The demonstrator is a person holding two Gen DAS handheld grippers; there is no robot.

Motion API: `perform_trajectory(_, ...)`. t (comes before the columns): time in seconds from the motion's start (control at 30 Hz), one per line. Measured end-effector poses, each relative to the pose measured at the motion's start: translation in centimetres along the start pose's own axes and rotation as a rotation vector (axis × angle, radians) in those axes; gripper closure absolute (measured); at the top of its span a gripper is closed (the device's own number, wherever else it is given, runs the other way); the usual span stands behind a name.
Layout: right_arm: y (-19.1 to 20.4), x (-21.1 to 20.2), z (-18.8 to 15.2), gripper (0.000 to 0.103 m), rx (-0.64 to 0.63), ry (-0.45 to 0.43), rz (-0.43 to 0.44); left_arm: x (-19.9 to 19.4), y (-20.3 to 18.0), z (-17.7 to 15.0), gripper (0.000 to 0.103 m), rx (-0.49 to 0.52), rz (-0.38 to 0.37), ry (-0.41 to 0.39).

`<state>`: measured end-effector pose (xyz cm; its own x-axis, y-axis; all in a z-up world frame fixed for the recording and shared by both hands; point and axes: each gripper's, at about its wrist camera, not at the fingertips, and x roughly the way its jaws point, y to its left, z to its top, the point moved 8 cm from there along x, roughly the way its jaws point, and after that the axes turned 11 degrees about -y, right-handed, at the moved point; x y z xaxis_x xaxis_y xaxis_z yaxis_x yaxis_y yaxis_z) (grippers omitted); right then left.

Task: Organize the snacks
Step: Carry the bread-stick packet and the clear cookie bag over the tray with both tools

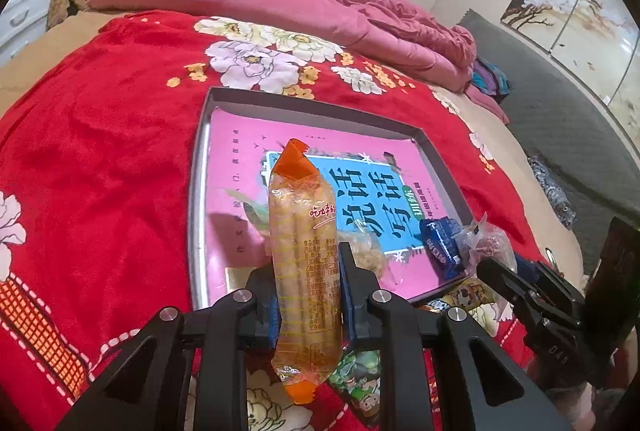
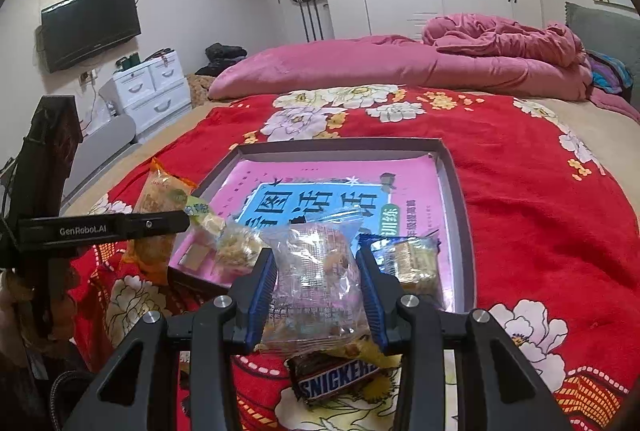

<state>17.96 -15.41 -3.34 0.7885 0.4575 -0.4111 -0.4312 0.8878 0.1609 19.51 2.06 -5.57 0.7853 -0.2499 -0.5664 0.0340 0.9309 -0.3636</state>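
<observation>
My left gripper (image 1: pixel 306 263) is shut on a long packet of roll biscuits with orange ends (image 1: pixel 304 271), held upright above the near edge of the grey tray (image 1: pixel 196 191). The tray is lined with a pink and blue book cover. My right gripper (image 2: pixel 316 267) is shut on a clear packet of small snacks (image 2: pixel 316 279), over the tray's near rim (image 2: pixel 460 215). A blue-wrapped biscuit packet (image 2: pixel 408 259) and a pale fluffy snack (image 2: pixel 236 243) lie in the tray. Under the right gripper a Snickers bar (image 2: pixel 340 379) rests on the red bedspread.
A green cartoon-printed packet (image 1: pixel 360 383) and a yellow one (image 1: pixel 472 295) lie on the flowered bedspread by the tray. A pink quilt (image 2: pixel 400 67) is heaped at the far end of the bed. White drawers (image 2: pixel 152 87) stand beyond the bed's left edge.
</observation>
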Motion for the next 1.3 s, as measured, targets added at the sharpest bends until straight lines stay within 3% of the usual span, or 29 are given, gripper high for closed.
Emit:
perform_trajectory(0.5, -3.0, 0.3, 1.1, 0.062, 0.07, -0.023, -0.053, 2.5, -1.2, -0.4, 0.079, 0.001, -0.003, 0.03)
perform_trajectory(1.3, -1.8, 3.4, 0.6, 0.062, 0.043, 0.018, -0.072, 4.8, -2.6, -0.8, 0.08, 0.045, 0.018, 0.045)
